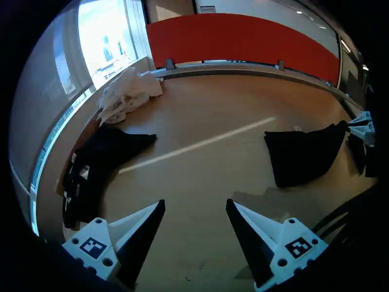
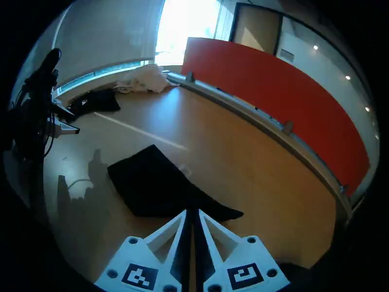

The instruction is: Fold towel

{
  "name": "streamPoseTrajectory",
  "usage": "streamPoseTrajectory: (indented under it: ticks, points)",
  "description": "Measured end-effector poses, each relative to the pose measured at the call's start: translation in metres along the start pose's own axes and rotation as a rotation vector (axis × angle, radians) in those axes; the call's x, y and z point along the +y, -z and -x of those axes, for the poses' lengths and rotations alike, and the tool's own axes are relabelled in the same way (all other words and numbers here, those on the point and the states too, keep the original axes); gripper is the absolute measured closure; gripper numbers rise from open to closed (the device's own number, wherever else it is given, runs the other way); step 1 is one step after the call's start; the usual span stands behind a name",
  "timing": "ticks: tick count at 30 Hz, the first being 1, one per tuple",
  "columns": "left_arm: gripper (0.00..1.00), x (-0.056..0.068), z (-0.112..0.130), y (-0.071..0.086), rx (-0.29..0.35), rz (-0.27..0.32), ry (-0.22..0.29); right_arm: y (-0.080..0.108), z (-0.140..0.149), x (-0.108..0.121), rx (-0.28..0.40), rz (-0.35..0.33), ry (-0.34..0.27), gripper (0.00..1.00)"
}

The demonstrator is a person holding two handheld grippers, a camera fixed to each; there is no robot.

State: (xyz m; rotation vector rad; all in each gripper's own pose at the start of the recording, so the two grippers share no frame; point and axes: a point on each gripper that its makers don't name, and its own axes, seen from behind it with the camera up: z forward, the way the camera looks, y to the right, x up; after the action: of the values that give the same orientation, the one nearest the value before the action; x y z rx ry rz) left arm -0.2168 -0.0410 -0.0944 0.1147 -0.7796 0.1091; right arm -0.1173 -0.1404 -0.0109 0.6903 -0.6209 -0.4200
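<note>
- Right gripper [image 2: 193,226] is closed, apparently pinching the near corner of the black cloth towel [image 2: 150,182] on the wooden table [image 2: 233,146].
- Left gripper [image 1: 194,219] gapes wide above the table.

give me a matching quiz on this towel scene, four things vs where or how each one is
1 left gripper
2 right gripper
3 white cloth pile
4 red panel

a jaws shut on the black towel
b jaws apart above the table
c standing behind the table's far edge
d heaped near the window

Pairs: 1-b, 2-a, 3-d, 4-c
</note>
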Motion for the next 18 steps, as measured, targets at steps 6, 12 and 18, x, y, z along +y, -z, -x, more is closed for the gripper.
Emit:
streamPoseTrajectory:
  ticks: [6, 12, 18]
  points:
    - [0.07, 0.000, -0.001, 0.002, 0.003, 0.000, -0.001, -0.003, -0.017, -0.004, 0.022, -0.006, 0.024, 0.97]
    - [0.07, -0.001, -0.002, 0.005, 0.004, 0.003, 0.004, -0.004, -0.023, -0.006, 0.025, -0.015, 0.036, 0.97]
    - [0.07, -0.002, -0.005, 0.009, 0.010, 0.007, 0.015, -0.009, -0.033, -0.010, 0.034, -0.029, 0.056, 0.97]
